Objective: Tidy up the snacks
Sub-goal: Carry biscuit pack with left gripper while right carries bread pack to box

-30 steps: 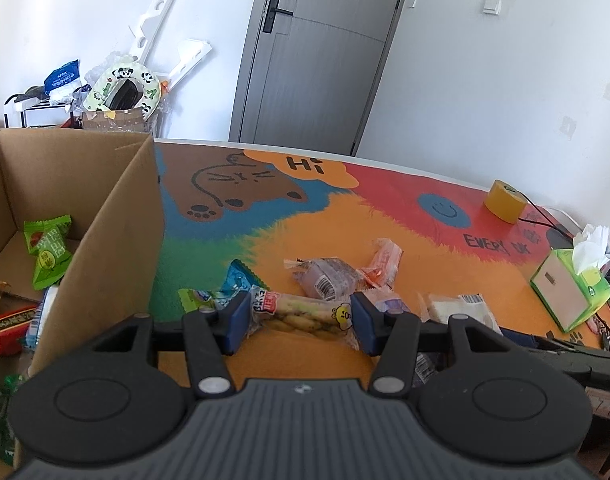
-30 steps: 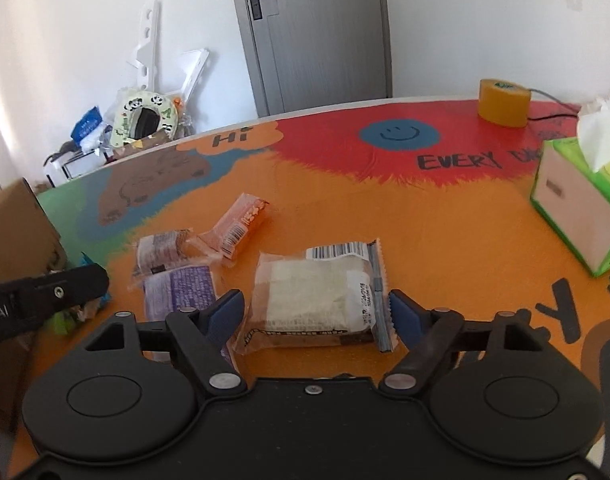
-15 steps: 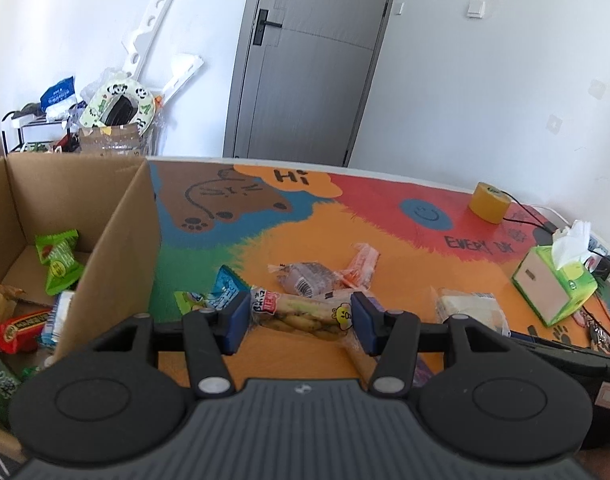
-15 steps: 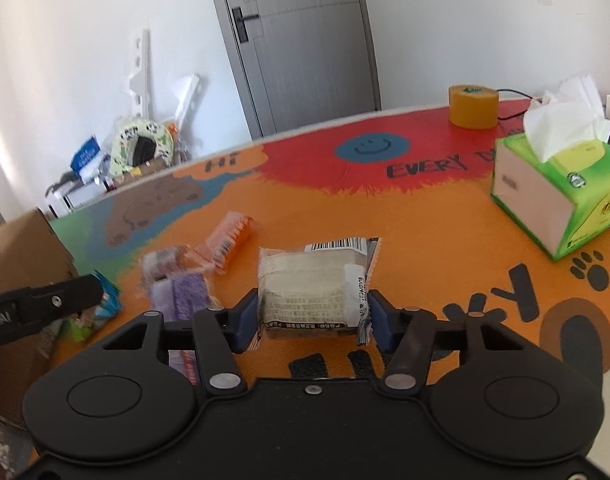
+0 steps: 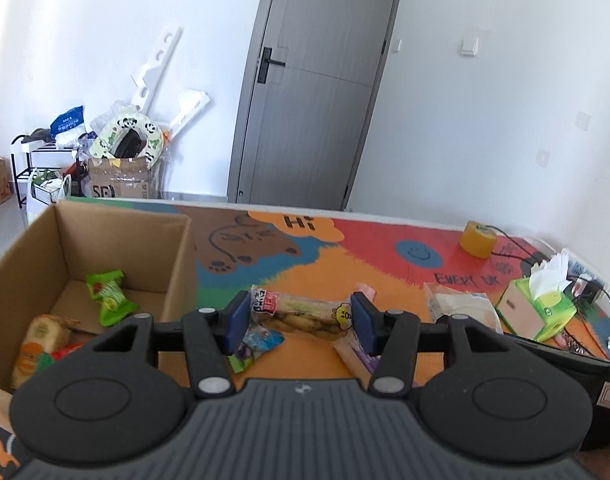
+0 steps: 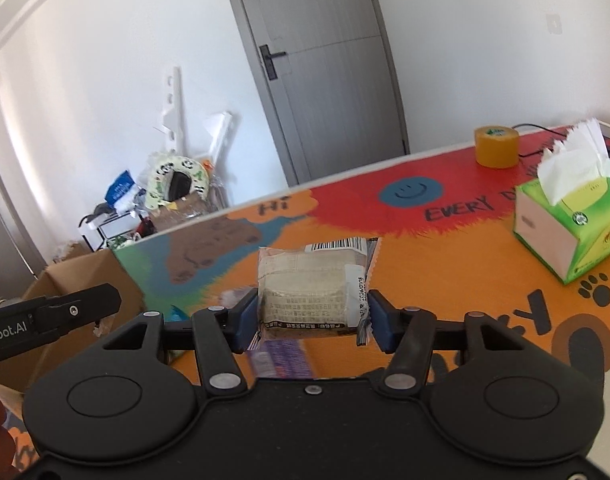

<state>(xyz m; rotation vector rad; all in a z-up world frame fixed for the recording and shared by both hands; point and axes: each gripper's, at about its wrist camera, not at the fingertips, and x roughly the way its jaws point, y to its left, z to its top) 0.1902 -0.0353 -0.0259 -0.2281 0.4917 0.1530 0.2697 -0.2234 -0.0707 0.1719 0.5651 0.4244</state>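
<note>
Where the right gripper [image 6: 311, 322] clamps, packet [image 6: 311, 292] underside hides.

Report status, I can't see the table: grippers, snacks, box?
Left gripper shut on long snack pack. Right gripper shut on pale wrapped cake. Cardboard box open, nothing blocking.

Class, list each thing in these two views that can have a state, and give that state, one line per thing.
Left gripper: shut on the long biscuit packet, lifted off the table.
Right gripper: shut on the pale square packet, lifted.
Cardboard box: open, snacks inside.
Door: closed.
Tissue box: open, tissue sticking out.
Blue-green packet: lying on the table.
</note>
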